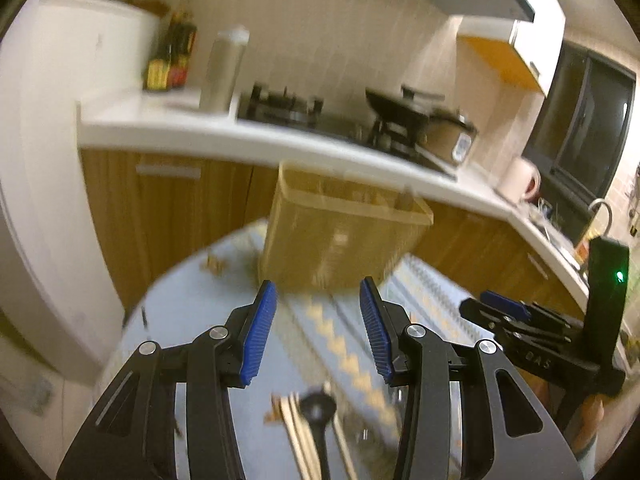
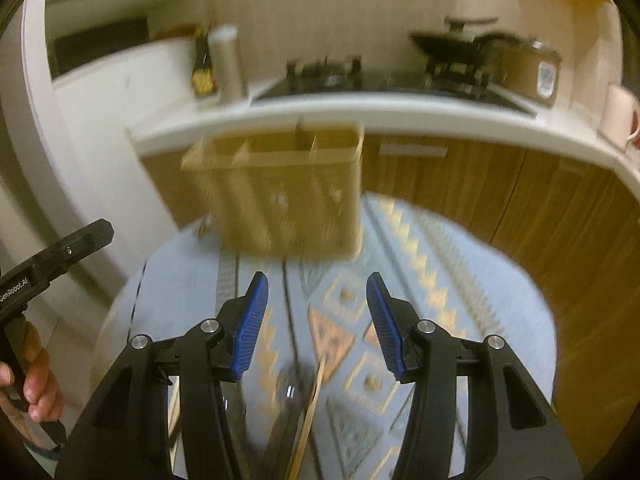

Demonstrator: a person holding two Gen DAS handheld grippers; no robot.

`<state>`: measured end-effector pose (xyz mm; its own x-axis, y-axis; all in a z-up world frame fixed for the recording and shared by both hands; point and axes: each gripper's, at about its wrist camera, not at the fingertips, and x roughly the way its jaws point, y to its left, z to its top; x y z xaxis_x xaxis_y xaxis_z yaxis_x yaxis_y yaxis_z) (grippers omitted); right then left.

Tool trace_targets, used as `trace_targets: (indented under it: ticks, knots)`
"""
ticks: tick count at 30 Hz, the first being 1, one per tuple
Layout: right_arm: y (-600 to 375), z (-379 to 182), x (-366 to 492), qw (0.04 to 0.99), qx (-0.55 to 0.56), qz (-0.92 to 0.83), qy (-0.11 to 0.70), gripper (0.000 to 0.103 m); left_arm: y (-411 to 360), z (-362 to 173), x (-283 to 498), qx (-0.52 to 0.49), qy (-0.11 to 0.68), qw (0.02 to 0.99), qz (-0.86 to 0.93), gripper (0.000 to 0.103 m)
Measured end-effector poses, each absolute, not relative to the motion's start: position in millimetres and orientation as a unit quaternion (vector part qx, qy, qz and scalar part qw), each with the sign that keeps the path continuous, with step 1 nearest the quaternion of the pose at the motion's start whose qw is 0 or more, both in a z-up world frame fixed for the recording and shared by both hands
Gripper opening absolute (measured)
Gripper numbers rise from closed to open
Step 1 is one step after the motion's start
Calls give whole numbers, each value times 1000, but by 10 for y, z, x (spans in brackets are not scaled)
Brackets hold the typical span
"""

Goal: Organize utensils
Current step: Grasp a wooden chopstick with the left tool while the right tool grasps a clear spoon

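Observation:
A tan utensil holder (image 1: 340, 228) with compartments stands at the far side of a round table with a patterned blue cloth (image 1: 192, 320); it also shows in the right wrist view (image 2: 288, 196). Wooden chopsticks (image 1: 298, 432) and a black spoon (image 1: 318, 412) lie on the cloth under my left gripper (image 1: 318, 320), which is open and empty. My right gripper (image 2: 318, 316) is open and empty above a wooden chopstick (image 2: 312, 412). The right gripper also shows at the right of the left wrist view (image 1: 504, 308).
Behind the table runs a white counter (image 1: 192, 128) with a stove (image 1: 288, 108), a black pan (image 1: 400, 108), a rice cooker (image 1: 452, 136) and a steel flask (image 1: 224, 68). Wooden cabinets (image 2: 500, 184) stand below it. A white fridge (image 1: 60, 120) is at the left.

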<state>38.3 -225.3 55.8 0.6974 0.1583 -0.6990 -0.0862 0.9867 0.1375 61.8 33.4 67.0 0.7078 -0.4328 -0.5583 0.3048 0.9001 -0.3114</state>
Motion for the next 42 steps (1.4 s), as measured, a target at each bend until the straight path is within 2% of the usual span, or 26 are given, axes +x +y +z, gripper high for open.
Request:
trace_targets:
  ticks: [4, 5, 7, 8, 9, 11, 13, 19, 22, 24, 37, 38, 39, 42]
  knots:
    - [-2135, 332, 310, 897, 29, 78, 434, 48, 364, 383, 511, -86, 375, 901, -199, 40]
    - [-2111, 272, 282, 891, 26, 80, 445, 48, 364, 304, 499, -83, 390, 895, -200, 36]
    - [-2106, 175, 245, 883, 33, 78, 461, 45, 358, 126, 471, -75, 421, 881, -200, 35]
    - [-2113, 116, 226, 879, 37, 75, 469, 40, 339, 48, 462, -67, 433, 877, -198, 34]
    - [-2133, 70, 214, 875, 43, 75, 477, 36, 317, -48, 448, -56, 448, 871, -195, 30]
    - [-2158, -14, 213, 867, 54, 75, 490, 36, 267, -182, 425, -37, 466, 862, -194, 22]
    - [-2179, -71, 208, 862, 63, 76, 498, 36, 195, -290, 402, -14, 481, 856, -191, 22]
    - [-2181, -157, 189, 855, 62, 78, 509, 36, 128, -514, 378, -13, 503, 846, -176, 22]
    - [-2210, -155, 194, 855, 61, 75, 509, 36, 70, -513, 362, 5, 497, 853, -160, 22]
    - [-2242, -150, 192, 856, 65, 75, 508, 36, 60, -508, 362, 14, 498, 854, -152, 17]
    - [-2267, -243, 206, 841, 78, 80, 530, 36, -103, -487, 440, 68, 512, 845, -134, 18]
    - [-2292, -263, 211, 836, 86, 81, 536, 36, -107, -491, 444, 74, 513, 844, -135, 15]
    - [-2315, -276, 214, 832, 93, 82, 540, 36, -112, -492, 448, 88, 512, 844, -131, 7]
    - [-2391, -321, 220, 823, 114, 79, 551, 36, -47, -491, 464, 75, 511, 845, -138, 5]
